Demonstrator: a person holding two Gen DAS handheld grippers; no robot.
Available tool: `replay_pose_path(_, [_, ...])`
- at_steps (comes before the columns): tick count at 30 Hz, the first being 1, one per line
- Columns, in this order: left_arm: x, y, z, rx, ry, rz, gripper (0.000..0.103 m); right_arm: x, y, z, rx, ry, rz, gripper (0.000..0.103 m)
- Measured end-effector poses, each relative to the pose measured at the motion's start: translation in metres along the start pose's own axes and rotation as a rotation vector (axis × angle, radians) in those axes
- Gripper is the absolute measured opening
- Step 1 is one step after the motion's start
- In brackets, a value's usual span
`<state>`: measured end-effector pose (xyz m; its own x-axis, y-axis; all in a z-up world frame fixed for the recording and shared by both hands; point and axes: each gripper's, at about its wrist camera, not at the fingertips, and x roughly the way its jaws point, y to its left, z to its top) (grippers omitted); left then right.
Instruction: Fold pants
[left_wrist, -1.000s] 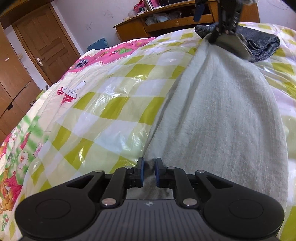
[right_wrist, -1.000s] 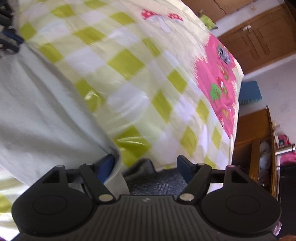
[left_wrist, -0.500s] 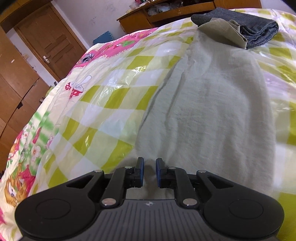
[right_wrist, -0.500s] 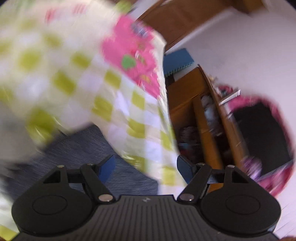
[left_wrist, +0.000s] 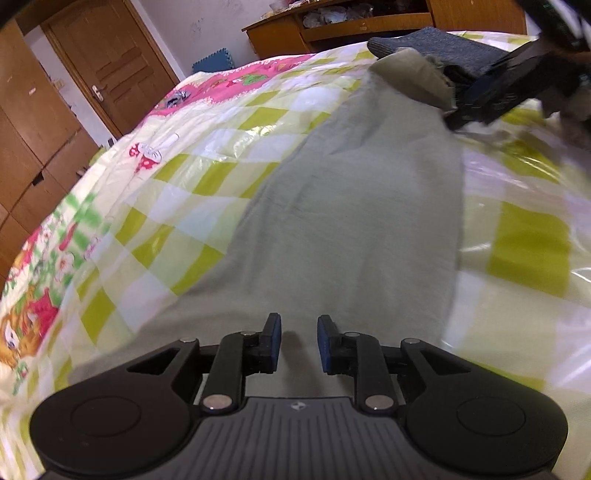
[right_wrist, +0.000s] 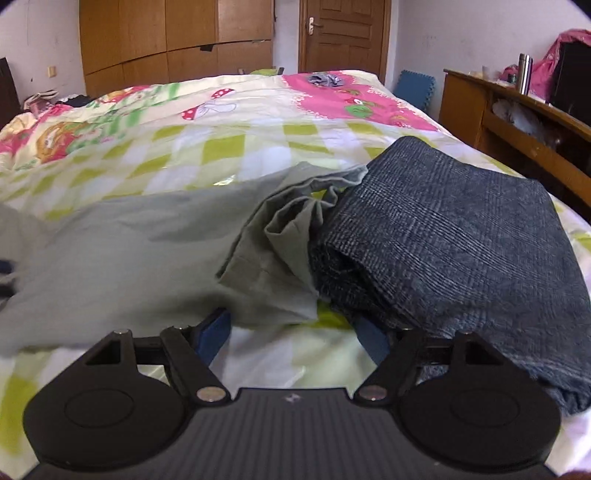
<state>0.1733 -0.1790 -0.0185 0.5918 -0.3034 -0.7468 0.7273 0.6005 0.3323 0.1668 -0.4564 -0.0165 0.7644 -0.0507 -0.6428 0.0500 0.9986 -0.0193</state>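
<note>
Pale grey-green pants (left_wrist: 354, 221) lie stretched flat on the checked bedspread (left_wrist: 207, 177). Their far end is bunched against a folded dark blue-grey garment (left_wrist: 436, 46). My left gripper (left_wrist: 297, 341) hovers over the near end of the pants with its jaws a little apart and nothing between them. My right gripper (right_wrist: 290, 338) is open and empty, low over the bed, just in front of the bunched end of the pants (right_wrist: 280, 251) and beside the dark garment (right_wrist: 454, 236). The right gripper also shows in the left wrist view (left_wrist: 491, 96) at the far right edge of the pants.
The bedspread (right_wrist: 221, 147) has a pink cartoon section at the far end. A wooden desk (right_wrist: 517, 122) stands to the right of the bed. Wardrobes (right_wrist: 173, 44) and a door (right_wrist: 343, 33) are beyond it. A small crumpled cloth (right_wrist: 325, 78) lies on the pink part.
My left gripper has opened slightly and let go of the near end of the pants. My right gripper let go of the far end, swung round and came down beside the bunched end, open.
</note>
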Motion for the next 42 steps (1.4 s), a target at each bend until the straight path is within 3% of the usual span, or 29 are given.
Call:
replay_pose_path(3, [-0.004,-0.005,-0.004,-0.005,-0.001,-0.009,0.037,-0.007,-0.004,0.002,0.074,-0.022,0.009,0.071])
replay_pose_path(5, [-0.007,-0.006,-0.007,-0.019,-0.006,-0.017,0.037,-0.018,-0.002,0.000,0.093,-0.039,0.024,0.055])
replay_pose_path(8, [-0.008,-0.004,-0.009,-0.054,-0.014,-0.040,0.037,-0.025,0.003,0.000,0.098,-0.073,-0.001,0.053])
replay_pose_path(13, [-0.008,-0.005,-0.009,-0.081,-0.022,-0.051,0.037,-0.003,-0.007,0.017,0.253,-0.125,-0.012,0.047])
replay_pose_path(15, [-0.011,-0.006,-0.009,-0.082,-0.025,-0.065,0.037,0.000,-0.011,0.019,0.290,-0.122,-0.034,0.027])
replay_pose_path(16, [-0.011,-0.007,-0.010,-0.079,-0.026,-0.069,0.038,-0.003,-0.015,0.018,0.331,-0.118,-0.014,0.004])
replay_pose_path(20, [-0.012,-0.010,-0.014,-0.076,-0.035,-0.073,0.038,-0.022,-0.020,0.015,0.428,-0.162,0.057,0.005])
replay_pose_path(25, [-0.012,-0.007,-0.018,-0.137,-0.044,-0.065,0.039,-0.025,-0.049,0.031,0.697,-0.213,0.233,0.005])
replay_pose_path(29, [-0.014,-0.002,-0.028,-0.177,-0.059,-0.060,0.045,-0.061,-0.046,0.065,0.691,-0.298,0.303,0.005])
replay_pose_path(32, [-0.025,0.007,-0.040,-0.236,-0.079,-0.056,0.046,-0.088,-0.011,0.094,0.573,-0.325,0.342,0.005])
replay_pose_path(35, [-0.048,0.017,-0.062,-0.292,-0.104,-0.034,0.046,-0.096,0.049,0.115,0.421,-0.302,0.396,0.005])
replay_pose_path(39, [-0.083,0.037,-0.110,-0.417,-0.112,0.009,0.046,-0.078,0.168,0.123,0.181,-0.174,0.530,0.005])
replay_pose_path(42, [-0.110,0.045,-0.150,-0.482,-0.106,0.062,0.047,-0.065,0.273,0.104,-0.061,-0.087,0.607,0.005])
